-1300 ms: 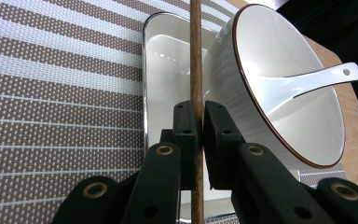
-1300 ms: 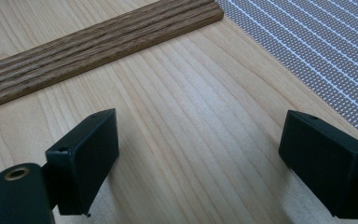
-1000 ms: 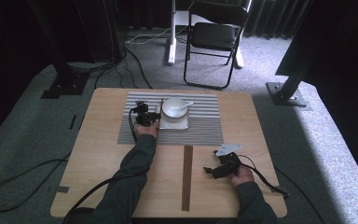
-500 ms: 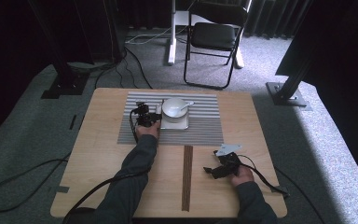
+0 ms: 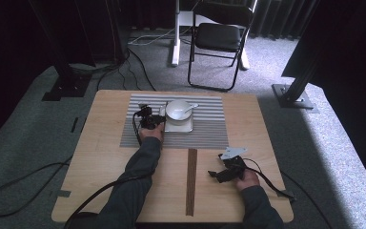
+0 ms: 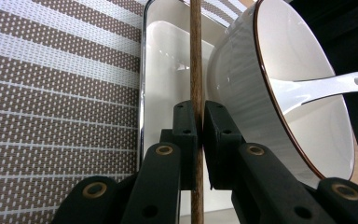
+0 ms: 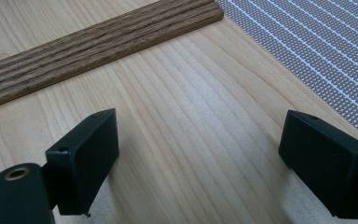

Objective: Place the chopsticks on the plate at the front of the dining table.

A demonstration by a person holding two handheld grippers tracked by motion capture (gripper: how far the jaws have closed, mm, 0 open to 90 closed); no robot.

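left gripper clamped on a chopstick beside the bowl.
the stick runs straight up between the pads, its far end over the white tray, just left of the bowl, which sits on the tray with a spoon in it; striped mat beneath. right gripper wide open and empty over the bare table, well apart, with more chopsticks lying ahead of its jaws.
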